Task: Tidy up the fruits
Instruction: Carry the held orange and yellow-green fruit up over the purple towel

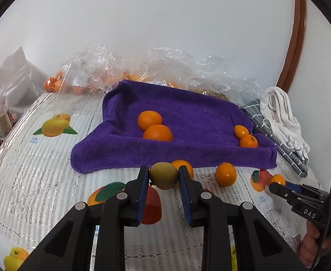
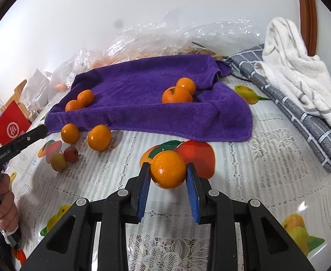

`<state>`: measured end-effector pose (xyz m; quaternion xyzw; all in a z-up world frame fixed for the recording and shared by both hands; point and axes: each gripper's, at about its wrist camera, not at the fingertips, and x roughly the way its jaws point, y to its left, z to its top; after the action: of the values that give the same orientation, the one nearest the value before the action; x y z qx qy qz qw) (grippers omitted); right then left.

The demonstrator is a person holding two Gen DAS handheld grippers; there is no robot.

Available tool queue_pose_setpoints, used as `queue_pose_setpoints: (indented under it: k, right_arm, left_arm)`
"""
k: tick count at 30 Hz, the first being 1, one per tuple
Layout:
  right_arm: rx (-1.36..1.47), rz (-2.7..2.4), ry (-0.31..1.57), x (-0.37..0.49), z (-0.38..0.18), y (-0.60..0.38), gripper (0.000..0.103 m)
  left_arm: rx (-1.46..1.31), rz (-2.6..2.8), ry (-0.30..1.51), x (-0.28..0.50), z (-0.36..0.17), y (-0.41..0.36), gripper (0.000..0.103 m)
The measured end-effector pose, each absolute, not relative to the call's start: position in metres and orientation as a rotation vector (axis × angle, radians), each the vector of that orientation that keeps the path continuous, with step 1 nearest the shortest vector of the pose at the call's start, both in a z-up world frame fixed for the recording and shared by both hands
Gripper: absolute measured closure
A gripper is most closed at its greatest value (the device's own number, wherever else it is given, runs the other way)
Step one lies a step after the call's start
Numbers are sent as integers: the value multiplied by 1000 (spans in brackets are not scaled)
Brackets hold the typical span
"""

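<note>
Evidently both grippers carry fruit toward the purple towel ahead: left gripper clamps a greenish fruit, right gripper holds a mandarin

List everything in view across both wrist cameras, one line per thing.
tablecloth: one, white lace, fruit prints, covering the table
purple towel: one, purple, mid-table
oranges: four, orange, paired on the towel
loose oranges: two, orange, before the towel
small fruits: two, red and yellow-green, on the tablecloth
plastic bags: count unclear, clear, behind the towel
checked cloth: one, grey, right of towel
white towel: one, white, atop checked cloth
red package: one, red, far left
left gripper: one, black, shut on a yellow-green fruit
right gripper: one, black, shut on an orange
</note>
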<state>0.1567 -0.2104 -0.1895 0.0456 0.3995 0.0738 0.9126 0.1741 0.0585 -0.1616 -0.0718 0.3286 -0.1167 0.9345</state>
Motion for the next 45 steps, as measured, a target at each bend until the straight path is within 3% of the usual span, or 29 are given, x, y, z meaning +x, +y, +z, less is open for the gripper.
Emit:
queue_pose_setpoints:
  k: [12,19,32,45]
  right_arm:
    - [121,143,773,149,-179,-214,72]
    - [118,145,724,155,-139,-211,72]
    - [175,107,658,232,-95,-216,72]
    - [166,77,637,273,-110,-216,72]
  left_arm:
    - [-223,-260,661,171,-154,71,78]
    - [-272,-248,616,164,-134,89,78]
    - [-241,-146,532,221,-76,87,78]
    - [-288,-92,583,270,-114,98,78]
